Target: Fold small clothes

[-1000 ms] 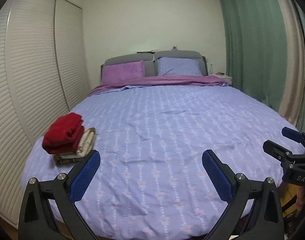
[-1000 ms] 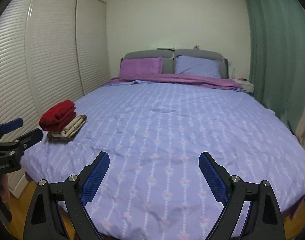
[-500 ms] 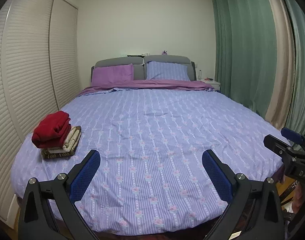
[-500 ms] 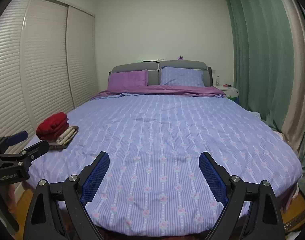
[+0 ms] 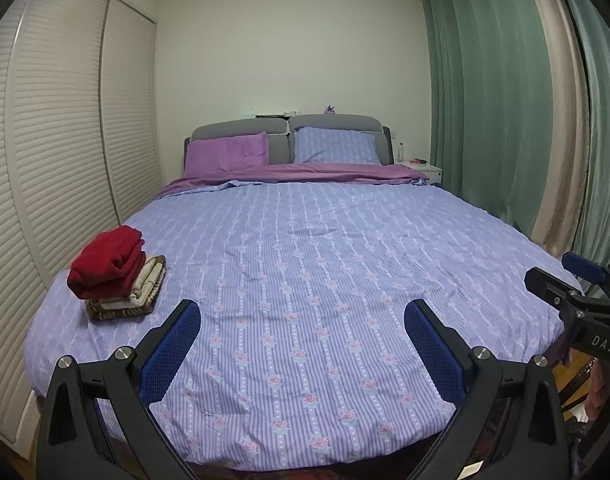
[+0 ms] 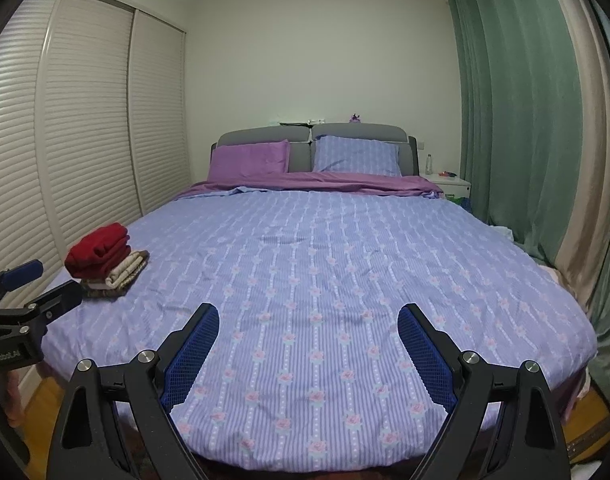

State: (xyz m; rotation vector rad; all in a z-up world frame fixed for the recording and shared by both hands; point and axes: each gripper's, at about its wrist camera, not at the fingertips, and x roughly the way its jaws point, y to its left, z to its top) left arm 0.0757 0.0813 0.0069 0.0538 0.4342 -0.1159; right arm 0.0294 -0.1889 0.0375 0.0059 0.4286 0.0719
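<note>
Both tools are standing off the foot of the bed (image 5: 305, 280), pointing up its length. The left hand-held gripper (image 5: 303, 344) and the right hand-held gripper (image 6: 308, 354) are each gaping wide, grasping nothing. The folded stack of clothes (image 5: 117, 276), red piece on top, is sitting near the bed's left edge, ahead and to the left of both, so the left one is lying nearer. No unfolded garment is showing, so the folding is likely finished.
</note>
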